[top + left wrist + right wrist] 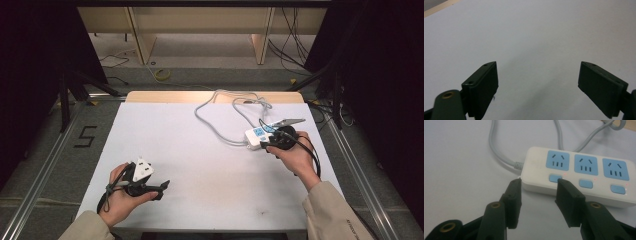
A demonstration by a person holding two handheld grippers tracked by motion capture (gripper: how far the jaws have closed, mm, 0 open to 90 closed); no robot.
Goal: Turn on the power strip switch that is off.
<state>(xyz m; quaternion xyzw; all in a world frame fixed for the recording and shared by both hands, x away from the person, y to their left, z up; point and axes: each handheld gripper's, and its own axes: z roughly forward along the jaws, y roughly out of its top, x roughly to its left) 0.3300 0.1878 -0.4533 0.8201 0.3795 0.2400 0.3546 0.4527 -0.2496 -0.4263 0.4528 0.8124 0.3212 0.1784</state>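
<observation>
Right of centre in the high view, the right gripper (267,144) sits against the near end of a white power strip (256,136), whose grey cord (220,112) loops toward the upper middle of the frame across the white table (200,165). At lower left, the left gripper (161,189) rests low over the table in the person's left hand (120,197), well apart from the strip.

Looking along the left gripper in its own view, the two black jaws stand wide apart, one at lower left and one at lower right, with bare table between them and nothing held.

From the right gripper view, the strip lies across the upper right of the frame with three blue sockets (585,165) and three blue switches (586,183) below them. The jaws are part open and grip nothing; one tip touches the strip's left corner, the other lies over the leftmost switch (554,178). Small red dots glow beside the switches.

The step in hand appears to be pressing that switch. To do it well, I would centre one tip squarely on the button and push straight down. A sideways shove may slide the light strip, so bringing the free left gripper over to steady it would help.
</observation>
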